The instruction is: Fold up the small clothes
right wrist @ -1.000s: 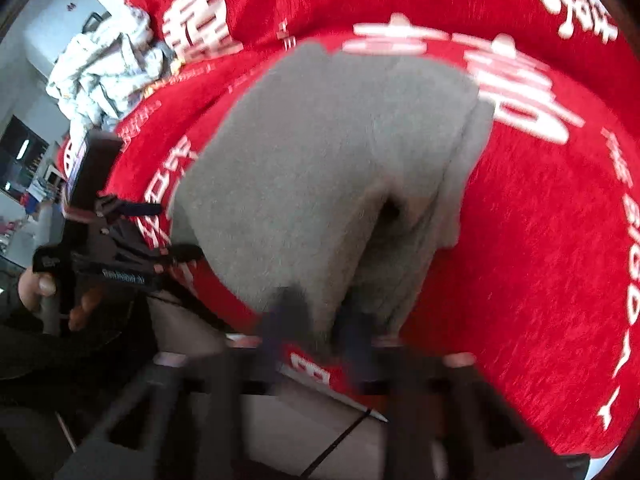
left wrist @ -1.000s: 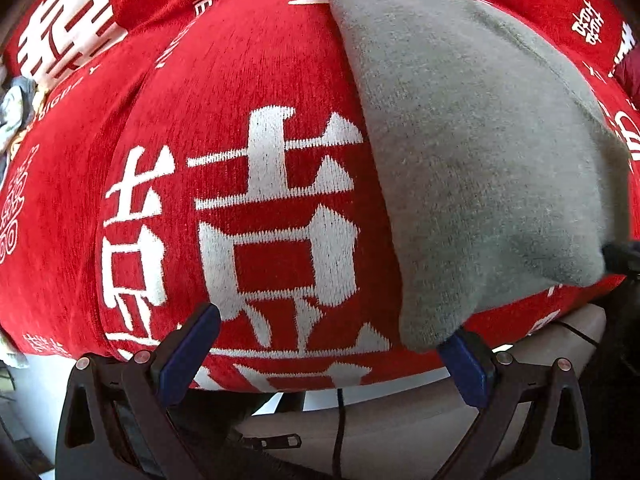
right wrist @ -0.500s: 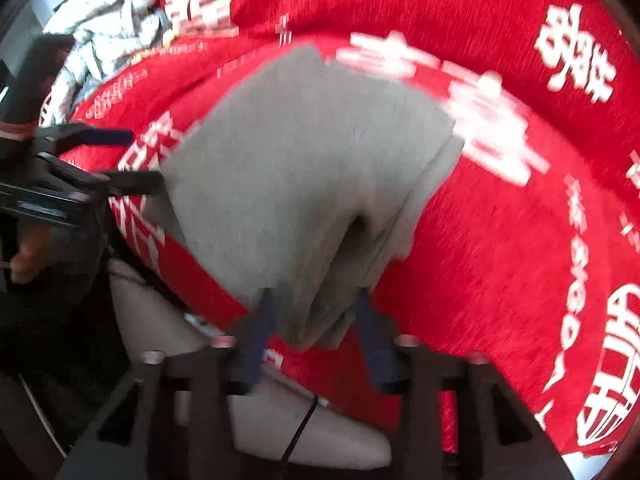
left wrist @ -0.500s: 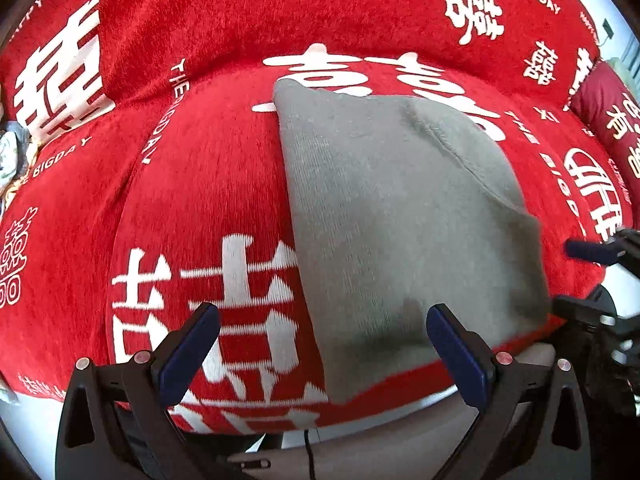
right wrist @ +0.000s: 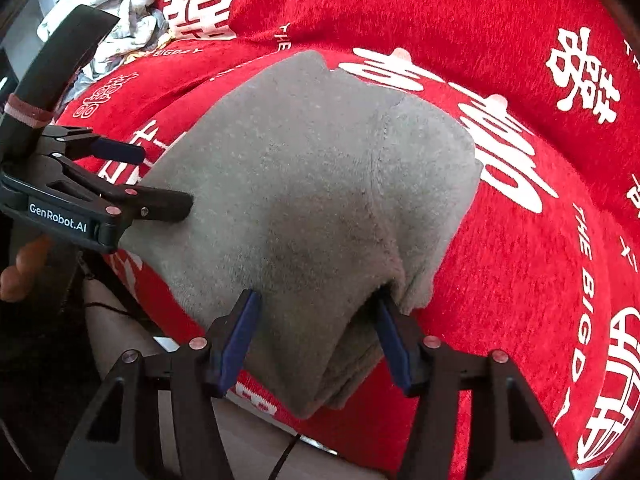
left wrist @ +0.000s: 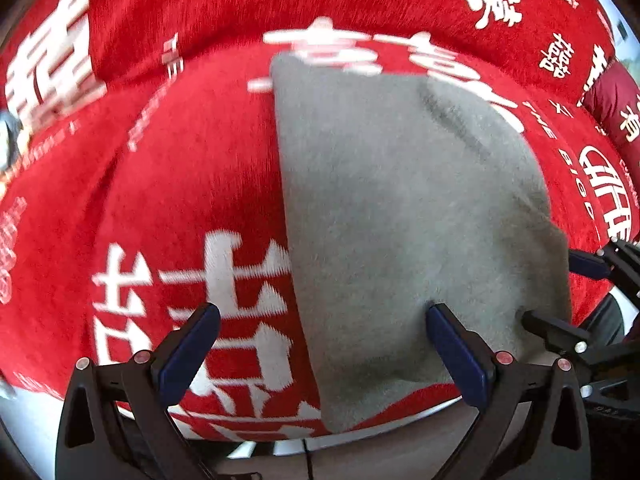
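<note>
folded grey garment (right wrist: 304,200) on red cover (right wrist: 460,12); both tongs (left wrist: 322,344) (right wrist: 316,332) spread; crumpled clothes (right wrist: 120,12) beyond.

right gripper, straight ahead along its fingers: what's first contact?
The folded gray garment. Its near edge already lies between the open fingers of the right gripper, so almost any advance meets cloth, with the red cover beneath. Exact depth is unclear.

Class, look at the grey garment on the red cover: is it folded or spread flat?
Folded. The grey garment lies doubled, with stacked layers showing at its near edge between the right tool pads.
</note>
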The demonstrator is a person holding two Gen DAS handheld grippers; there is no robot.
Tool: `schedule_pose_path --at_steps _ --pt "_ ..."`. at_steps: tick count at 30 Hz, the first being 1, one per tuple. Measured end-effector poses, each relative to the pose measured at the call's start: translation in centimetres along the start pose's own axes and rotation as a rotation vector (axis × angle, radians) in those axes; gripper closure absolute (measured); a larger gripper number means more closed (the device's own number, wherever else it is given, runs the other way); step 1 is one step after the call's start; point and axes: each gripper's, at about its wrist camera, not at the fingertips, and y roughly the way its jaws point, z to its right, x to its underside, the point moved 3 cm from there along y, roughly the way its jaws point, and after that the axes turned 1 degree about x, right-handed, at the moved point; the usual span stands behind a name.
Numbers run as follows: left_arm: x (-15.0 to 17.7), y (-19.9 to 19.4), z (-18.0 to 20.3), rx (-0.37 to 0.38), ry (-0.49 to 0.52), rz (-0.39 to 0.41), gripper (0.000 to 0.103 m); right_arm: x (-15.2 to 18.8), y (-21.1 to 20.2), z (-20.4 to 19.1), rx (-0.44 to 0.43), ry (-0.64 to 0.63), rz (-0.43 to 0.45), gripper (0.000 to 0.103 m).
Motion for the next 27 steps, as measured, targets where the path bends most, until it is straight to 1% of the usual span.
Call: schedule_pose_path --at_steps 2,4,7,9,11,12,14,16,19,21,23,24,26,27 --pt "-0.8 -0.7 0.2 -0.023 0.024 0.037 0.0 -0.8 -1.1 0.7 -0.027 0.022 0.037 0.04" --pt "-1.8 -0.6 0.2 -0.053 0.03 0.049 0.0 -1.7 -1.3 1.3 -0.043 0.028 0.053 0.04" --pt "-3.0 0.2 -0.2 -0.077 0.016 0.043 0.0 -4.0 -0.9 2.0 0.006 0.01 0.078 0.04" --pt "-3.5 0.8 -0.4 -0.066 -0.003 0.031 0.0 -5.4 -0.3 2.6 -0.005 0.042 0.084 0.04" --pt "-3.8 1.6 -0.5 -0.07 -0.006 0.01 0.0 -6.5 0.9 3.3 -0.023 0.074 0.075 0.04" --pt "-3.9 2.0 -0.5 -0.073 -0.003 0.0 0.0 -6.8 1.5 3.4 -0.015 0.077 0.064 0.04" --pt "-3.9 2.6 -0.3 -0.069 -0.005 -0.011 0.0 -7.2 3.7 4.1 0.034 0.085 0.017 0.041" --pt "-4.2 2.8 -0.1 -0.069 -0.009 -0.01 0.0 -7.6 4.3 4.8 0.034 0.105 0.026 0.041" --pt "-4.6 2.4 0.1 -0.084 -0.006 0.004 0.0 -8.8 4.2 5.4 0.064 0.138 0.028 0.04" --pt "-4.7 2.7 0.4 -0.09 0.0 -0.001 0.0 -9.6 3.7 5.4 0.055 0.136 0.052 0.04" --pt "-4.7 3.0 0.6 -0.086 -0.007 -0.001 0.0 -10.0 3.9 5.1 0.036 0.12 0.045 0.04" --pt "-4.8 3.0 0.6 -0.086 -0.009 -0.002 0.0 -10.3 4.5 4.9 0.033 0.103 0.027 0.04" --pt "-4.9 3.1 0.7 -0.088 -0.007 -0.004 0.0 -10.5 5.7 4.8 0.05 0.073 -0.002 0.041" --pt "-5.0 3.2 0.8 -0.089 -0.005 -0.005 0.0 -10.6 6.5 5.3 0.084 0.071 -0.011 0.041"
